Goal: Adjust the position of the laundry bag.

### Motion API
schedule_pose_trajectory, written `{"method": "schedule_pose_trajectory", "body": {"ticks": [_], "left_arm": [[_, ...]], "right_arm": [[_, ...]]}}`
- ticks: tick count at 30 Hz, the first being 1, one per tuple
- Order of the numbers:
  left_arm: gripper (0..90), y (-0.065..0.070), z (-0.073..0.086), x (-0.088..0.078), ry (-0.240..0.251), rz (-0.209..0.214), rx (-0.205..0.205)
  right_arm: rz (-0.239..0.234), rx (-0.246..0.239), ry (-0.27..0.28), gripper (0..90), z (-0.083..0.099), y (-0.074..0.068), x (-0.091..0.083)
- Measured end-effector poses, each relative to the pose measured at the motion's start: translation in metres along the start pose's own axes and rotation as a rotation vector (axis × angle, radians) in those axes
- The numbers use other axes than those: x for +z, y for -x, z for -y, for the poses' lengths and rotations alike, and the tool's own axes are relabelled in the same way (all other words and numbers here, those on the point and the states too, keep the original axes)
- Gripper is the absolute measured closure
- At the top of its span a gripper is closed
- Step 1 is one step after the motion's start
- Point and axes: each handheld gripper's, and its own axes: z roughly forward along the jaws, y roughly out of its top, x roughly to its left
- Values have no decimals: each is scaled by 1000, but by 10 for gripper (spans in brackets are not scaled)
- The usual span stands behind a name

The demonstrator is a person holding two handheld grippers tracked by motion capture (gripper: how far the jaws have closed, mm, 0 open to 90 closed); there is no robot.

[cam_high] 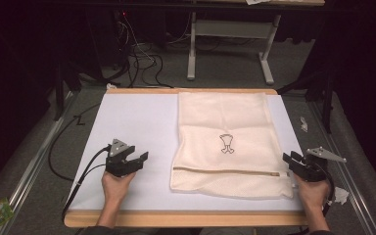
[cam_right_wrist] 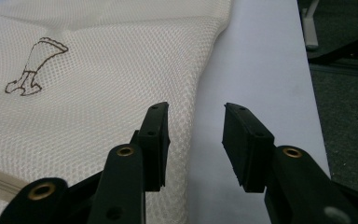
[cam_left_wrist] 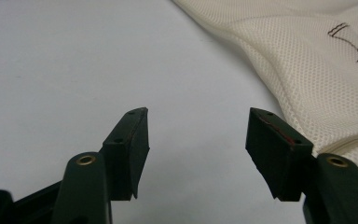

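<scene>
One cream mesh laundry bag (cam_high: 227,142) lies toward 3 o'clock on the white table (cam_high: 127,122), leaving 9 o'clock bare. The left gripper (cam_high: 136,159) gapes empty. The right gripper (cam_high: 289,160), at the bag's right edge, stands apart, gripping nothing.

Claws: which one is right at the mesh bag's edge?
The right claw, at the mesh bag's near right corner by the zipper end. The left claw sits apart, bare white sheet between it and the bag.

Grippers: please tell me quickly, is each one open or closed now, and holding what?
Left gripper: open, holding nothing.
Right gripper: open, holding nothing, jaws at the mesh bag edge.
</scene>
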Motion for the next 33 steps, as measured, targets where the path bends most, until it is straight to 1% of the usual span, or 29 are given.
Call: {"method": "schedule_pose_trajectory", "body": {"ticks": [1, 3, 4, 5, 8, 9, 10, 12, 14, 15, 17, 19, 21, 22, 24, 25, 26, 28, 31, 32, 33], "left_arm": [[404, 2, -2, 2, -1, 7, -10], [406, 6, -5, 6, -8, 21, -16], [408, 9, -6, 7, -8, 29, -17], [408, 11, -8, 8, -4, 44, -22], [406, 18, -12, 14, -24, 46, -6], [406, 20, -13, 17, -23, 55, -8], [406, 23, -15, 21, -35, 63, -15], [413, 27, -18, 26, -56, 54, -4], [417, 32, -21, 31, -66, 64, 4], [417, 36, -23, 33, -69, 66, 10], [415, 40, -26, 37, -71, 83, 9], [410, 46, -29, 41, -85, 74, 25], [402, 50, -31, 47, -90, 81, 20], [394, 52, -32, 49, -98, 75, 26], [390, 56, -33, 54, -108, 73, 32], [390, 57, -33, 55, -105, 85, 26], [385, 58, -33, 58, -103, 97, 9], [384, 61, -33, 63, -113, 91, 17], [381, 68, -33, 69, -125, 99, 30], [381, 70, -33, 71, -121, 104, 23], [381, 70, -33, 73, -123, 114, 7]], "right_arm": [[-2, 1, -9, 635, -1, 0, 1], [-6, -6, -23, 645, -2, 0, 1], [-2, -13, -43, 647, -4, -1, 2], [-2, -13, -43, 647, -4, -1, 2], [-13, -6, -55, 636, -7, -2, 5], [-13, -6, -55, 636, -7, -2, 5], [-13, -6, -59, 631, -7, -2, 6], [-16, 3, -60, 609, -9, -3, 8], [-13, 12, -64, 601, -10, -4, 9], [-14, 8, -67, 599, -11, -4, 10], [-16, 0, -73, 593, -14, -5, 11], [-18, -1, -82, 591, -16, -6, 12], [-20, -6, -82, 589, -17, -7, 14], [-20, -2, -92, 589, -18, -8, 14], [-15, -15, -100, 589, -19, -10, 17], [-15, -15, -100, 589, -19, -10, 17], [-19, -14, -104, 588, -20, -11, 18], [-18, -17, -104, 587, -21, -11, 19], [-10, -14, -118, 585, -24, -12, 22], [-10, -12, -118, 586, -24, -12, 23], [-10, -12, -118, 586, -24, -12, 23]]}}
